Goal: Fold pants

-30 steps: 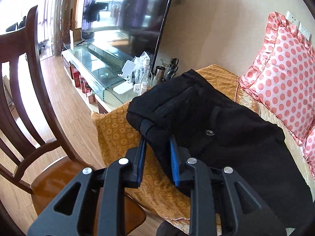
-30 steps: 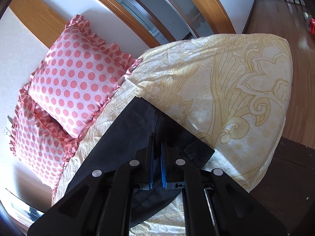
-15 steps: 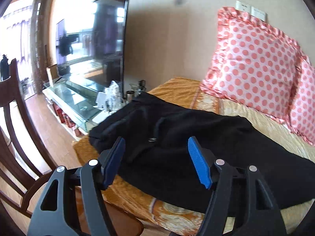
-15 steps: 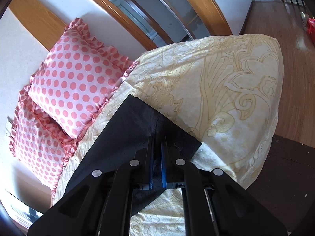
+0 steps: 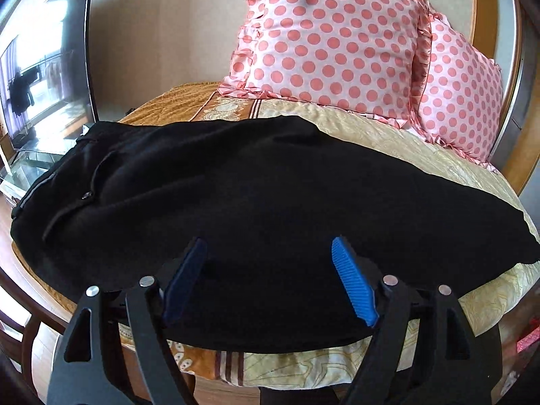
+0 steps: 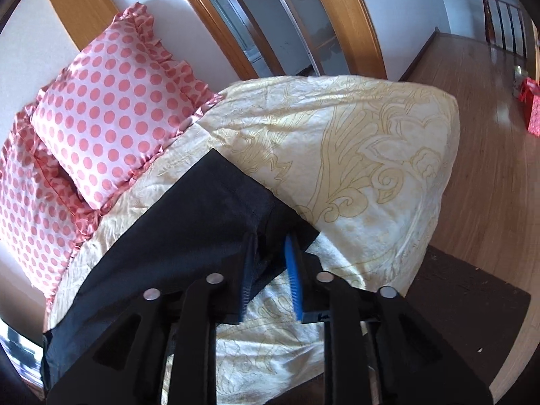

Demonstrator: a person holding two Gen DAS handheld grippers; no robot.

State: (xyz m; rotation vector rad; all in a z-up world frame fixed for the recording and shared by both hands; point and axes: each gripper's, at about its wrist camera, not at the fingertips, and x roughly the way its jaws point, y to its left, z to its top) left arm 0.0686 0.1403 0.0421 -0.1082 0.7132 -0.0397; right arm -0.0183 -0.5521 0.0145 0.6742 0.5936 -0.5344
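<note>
Black pants point(image 5: 256, 182) spread lengthwise across bed point(image 5: 388, 135) — waistband end toward TV point(image 5: 44, 74), leg ends toward opposite side. 2 pink polka-dot pillows point(image 5: 330, 37) at head of bed, just beyond pants.

Left hand-held gripper point(image 5: 270, 276) released: blue pads wide apart, hovering over near edge of pants, nothing between them.

Right hand-held gripper point(image 6: 270, 270) parted slightly — blue pads point(image 6: 293, 273) either side of leg hem point(image 6: 236, 209); cannot tell if fabric is pinched. Wooden floor point(image 6: 489, 108) beyond bed.
</note>
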